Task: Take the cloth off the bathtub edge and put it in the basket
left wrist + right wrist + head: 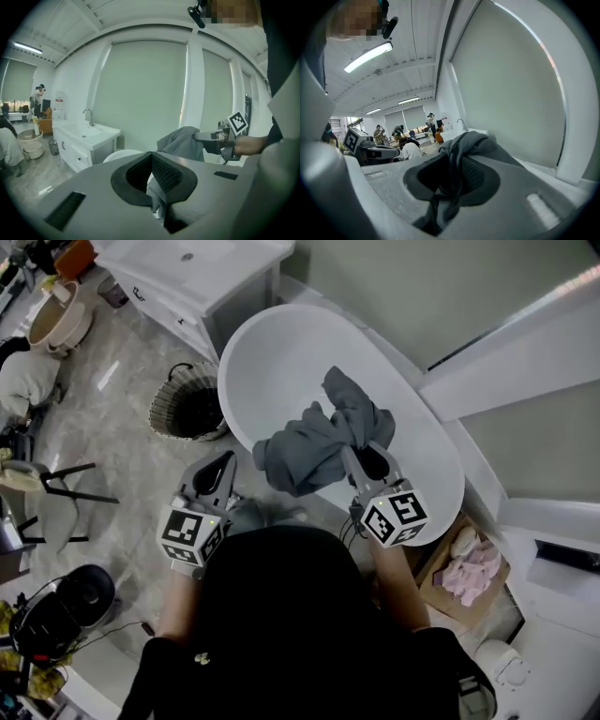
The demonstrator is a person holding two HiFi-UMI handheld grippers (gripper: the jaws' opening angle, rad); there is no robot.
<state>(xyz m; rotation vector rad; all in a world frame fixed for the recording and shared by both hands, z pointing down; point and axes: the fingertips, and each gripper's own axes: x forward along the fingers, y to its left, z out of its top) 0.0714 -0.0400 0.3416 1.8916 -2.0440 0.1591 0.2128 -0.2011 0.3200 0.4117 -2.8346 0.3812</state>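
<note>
- So, head view first: my right gripper (pixel 361 451) is pinched on a bunched fold of the grey cloth (pixel 305 451). The rest of it hangs off to the left of the fingertips, lifted clear over the bathtub (pixel 281 352). The basket (pixel 167 399) sits on the floor ahead and left of my left gripper (pixel 223 463), well apart from the cloth. To me the job now is just the carry across.
- Left gripper view: the left gripper (pixel 151 157) has its pads pressed together and I can't make out anything caught in them. The cloth (pixel 180 140) shows off to the right of my fingertips, hanging from the other gripper. I'd keep this hand out of the cloth's path, or use it to tuck a trailing end if one drags.
- Right gripper view: the right gripper (pixel 457 159) is clamped on the cloth (pixel 473 140), with fabric bulging above the tips and a tail running down between the pads. Grip looks deep enough. I'd keep it high so the tail clears the basket rim, and only spread the fingers once the bulk is over the opening.
</note>
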